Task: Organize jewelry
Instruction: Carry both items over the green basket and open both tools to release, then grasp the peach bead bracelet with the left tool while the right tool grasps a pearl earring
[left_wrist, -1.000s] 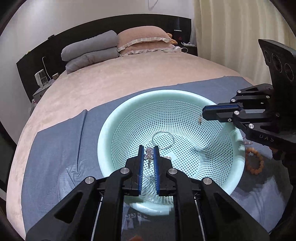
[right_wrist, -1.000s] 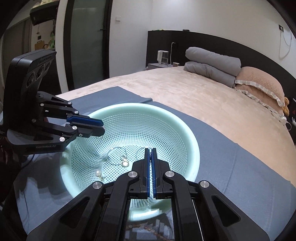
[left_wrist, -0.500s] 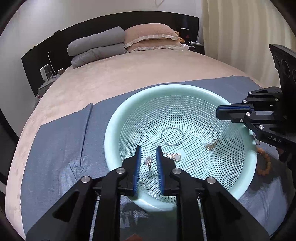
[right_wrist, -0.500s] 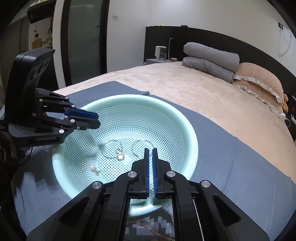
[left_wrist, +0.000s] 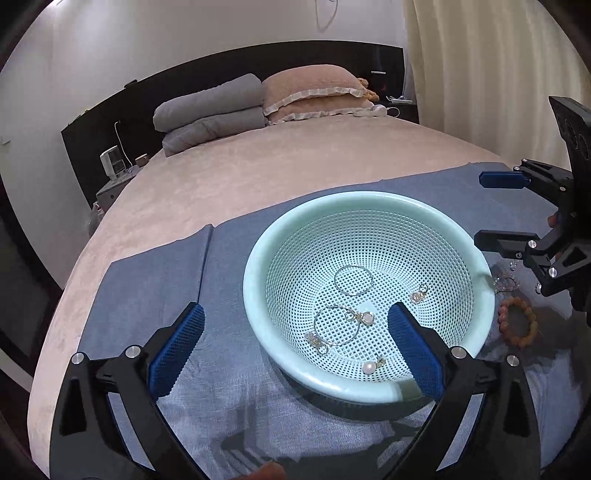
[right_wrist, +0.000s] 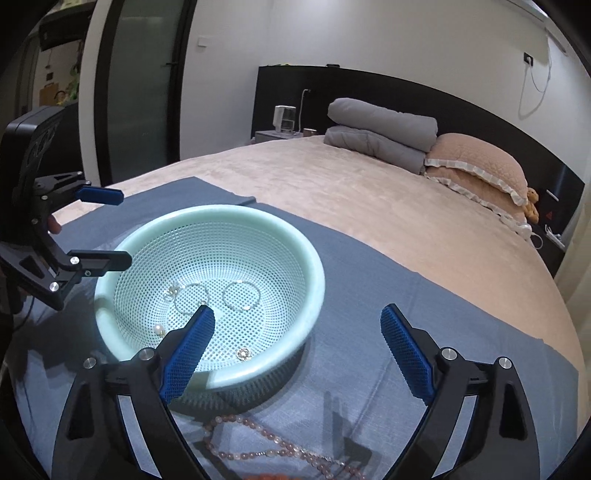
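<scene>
Jewelry: hoops (left_wrist: 352, 280), earrings (left_wrist: 419, 294) lie in mint basket (left_wrist: 258, 254) on bed; we hold left tool (left_wrist: 295, 325) and right tool (right_wrist: 297, 325) spread wide, both empty.

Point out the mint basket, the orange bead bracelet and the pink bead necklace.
mint basket (left_wrist: 255, 291): left wrist view, on its smooth left rim.
orange bead bracelet (left_wrist: 503, 318): left wrist view, on a bead of its left side.
pink bead necklace (right_wrist: 258, 428): right wrist view, on a bead of its upper strand.

Mint-green perforated basket (left_wrist: 258, 295), grey-blue cloth (left_wrist: 155, 295), orange bead bracelet (left_wrist: 517, 325)
</scene>
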